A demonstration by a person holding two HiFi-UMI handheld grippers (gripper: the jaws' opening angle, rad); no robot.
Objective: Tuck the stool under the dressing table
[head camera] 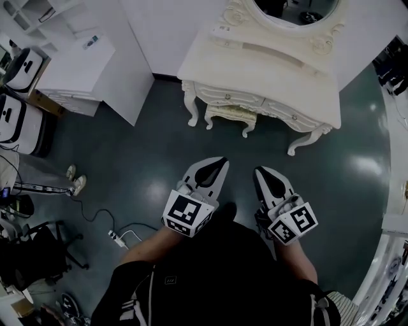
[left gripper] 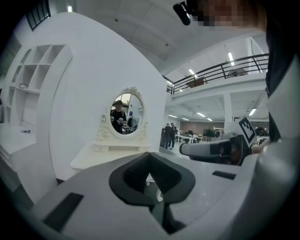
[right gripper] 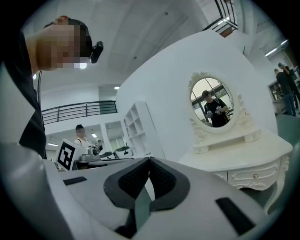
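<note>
A cream dressing table with an oval mirror stands against the white wall. The cream stool sits between its legs, under the tabletop. My left gripper and right gripper hang side by side in front of the person's chest, well back from the table, both shut with nothing between the jaws. The left gripper points at the table and mirror, with the right gripper beside it. Past the right gripper I see the table and mirror.
A white shelf unit stands at the left wall, with white machines beside it. A power strip and cable lie on the dark floor at the left, near a black chair. People stand in the hall behind.
</note>
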